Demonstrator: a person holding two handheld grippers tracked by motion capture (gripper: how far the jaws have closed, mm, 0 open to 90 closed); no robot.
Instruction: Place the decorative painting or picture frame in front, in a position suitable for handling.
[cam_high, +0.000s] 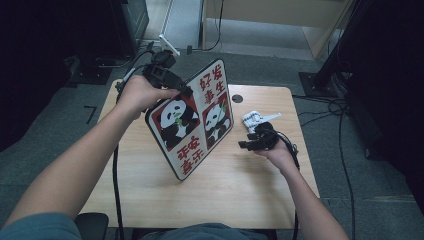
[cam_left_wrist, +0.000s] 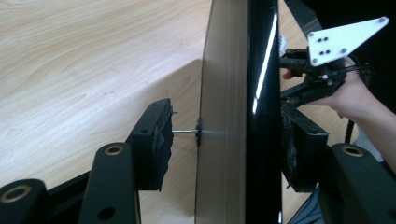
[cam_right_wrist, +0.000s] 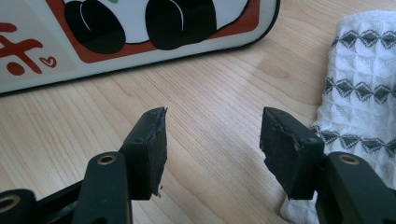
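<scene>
Standing on its lower corner on the wooden table (cam_high: 150, 170), the panda board (cam_high: 192, 120) leans upright near the table's middle, its top edge toward 12 o'clock. At the board's upper left corner, about 11 o'clock from its centre, the left gripper (cam_high: 175, 85) has the board's edge between its 2 jaws. In the left gripper view the board (cam_left_wrist: 238, 112) runs top to bottom between the jaws: the left-hand pad stands clear of the grey back face, with a gap and a small pin showing between them, while the right-hand pad lies close against the glossy black face; whether it touches I cannot tell. The jaws are parted, not clamped.

The right gripper (cam_high: 250, 142) rests at 3 o'clock from the board, just apart from its lower right edge. Its jaws gape wide over bare wood, holding nothing. A white patterned cloth (cam_right_wrist: 359, 84) lies beside its right-hand jaw, at about 2 o'clock.
</scene>
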